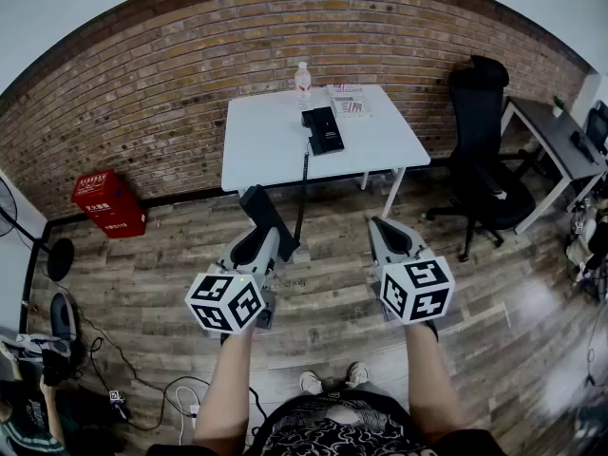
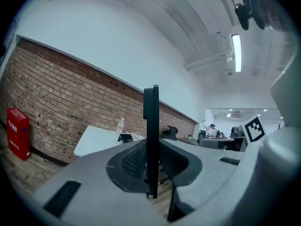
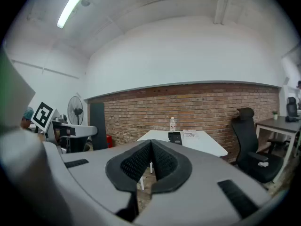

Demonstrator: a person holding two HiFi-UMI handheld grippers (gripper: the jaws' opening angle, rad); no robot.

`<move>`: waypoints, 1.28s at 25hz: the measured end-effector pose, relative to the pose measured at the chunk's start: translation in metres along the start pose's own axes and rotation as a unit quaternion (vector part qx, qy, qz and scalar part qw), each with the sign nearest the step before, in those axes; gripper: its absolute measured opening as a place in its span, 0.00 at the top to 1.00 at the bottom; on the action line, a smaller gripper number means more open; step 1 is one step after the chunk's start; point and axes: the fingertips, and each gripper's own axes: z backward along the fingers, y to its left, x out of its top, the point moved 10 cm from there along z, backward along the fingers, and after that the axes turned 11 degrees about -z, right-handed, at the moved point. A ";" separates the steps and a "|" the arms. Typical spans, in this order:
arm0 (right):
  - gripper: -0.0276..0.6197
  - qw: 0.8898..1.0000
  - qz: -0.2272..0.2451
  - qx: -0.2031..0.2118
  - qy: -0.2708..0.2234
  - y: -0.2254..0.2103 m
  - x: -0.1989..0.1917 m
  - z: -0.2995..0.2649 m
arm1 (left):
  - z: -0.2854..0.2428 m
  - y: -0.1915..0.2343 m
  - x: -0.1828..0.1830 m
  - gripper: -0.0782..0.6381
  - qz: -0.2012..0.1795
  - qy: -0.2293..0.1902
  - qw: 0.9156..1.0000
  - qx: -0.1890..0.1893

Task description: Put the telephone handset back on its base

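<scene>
The black telephone handset (image 1: 267,215) is clamped edge-on in my left gripper (image 1: 267,239), well short of the white table (image 1: 266,150). In the left gripper view the handset (image 2: 151,126) stands upright between the pads of that gripper (image 2: 151,160). Its dark cord (image 1: 303,193) runs up to the black telephone base (image 1: 323,129) on the table's far middle. My right gripper (image 1: 382,226) hangs to the right at the same height, jaws shut with nothing between them (image 3: 151,157). The base (image 3: 175,138) shows far ahead in the right gripper view.
A water bottle (image 1: 303,79) and a printed booklet (image 1: 349,101) sit beside the base. A black office chair (image 1: 484,160) and a dark desk (image 1: 556,141) stand right of the table. A red crate (image 1: 108,201) is against the brick wall; cables lie on the floor (image 1: 142,388).
</scene>
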 end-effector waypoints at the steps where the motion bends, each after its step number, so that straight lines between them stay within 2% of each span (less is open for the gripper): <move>1: 0.95 1.000 -0.003 0.000 -0.001 0.002 -0.001 -0.001 | 0.001 0.002 -0.001 0.79 0.001 0.000 1.000 -0.001; 17: 0.95 1.000 -0.010 0.007 0.007 0.005 -0.008 -0.033 | -0.016 0.029 -0.006 0.79 0.005 0.008 1.000 -0.003; 24: 0.95 1.000 -0.018 0.017 0.008 -0.022 -0.007 -0.067 | -0.049 0.041 -0.010 0.79 0.006 0.014 1.000 0.008; 32: 0.95 0.999 -0.029 0.036 0.013 -0.078 0.011 -0.130 | -0.122 0.057 -0.009 0.79 0.006 0.026 0.999 0.027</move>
